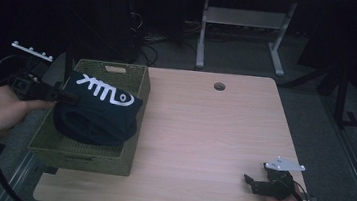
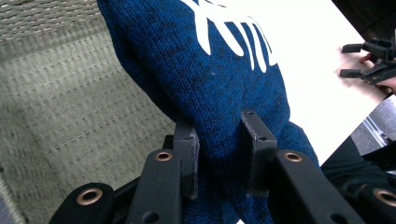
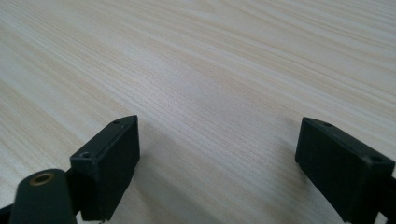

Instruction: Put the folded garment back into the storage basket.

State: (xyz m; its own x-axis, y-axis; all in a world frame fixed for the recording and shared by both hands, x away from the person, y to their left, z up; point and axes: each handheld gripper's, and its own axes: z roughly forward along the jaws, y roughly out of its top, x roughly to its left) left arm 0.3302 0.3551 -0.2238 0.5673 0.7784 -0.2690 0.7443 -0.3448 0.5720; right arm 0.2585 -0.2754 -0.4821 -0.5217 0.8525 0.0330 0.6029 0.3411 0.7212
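Observation:
A folded dark blue knit garment (image 1: pixel 97 109) with a white fish-bone print hangs over and into the green woven basket (image 1: pixel 128 148) at the table's left. My left gripper (image 1: pixel 69 96) reaches in from the left and is shut on the garment's edge. In the left gripper view the blue knit (image 2: pixel 219 84) is pinched between the two pads (image 2: pixel 187 156), above the basket's woven wall (image 2: pixel 70 116). My right gripper (image 1: pixel 253 184) rests near the table's front right corner. It stands open, nothing between its fingers (image 3: pixel 112 158) but bare wood (image 3: pixel 210 70).
The light wooden table (image 1: pixel 203 133) has a round cable hole (image 1: pixel 219 87) at the back. Beyond it stand the white legs of another desk (image 1: pixel 242 22). A white hook rail (image 1: pixel 32 51) sits left of the basket. The right gripper (image 2: pixel 373 60) shows far off in the left gripper view.

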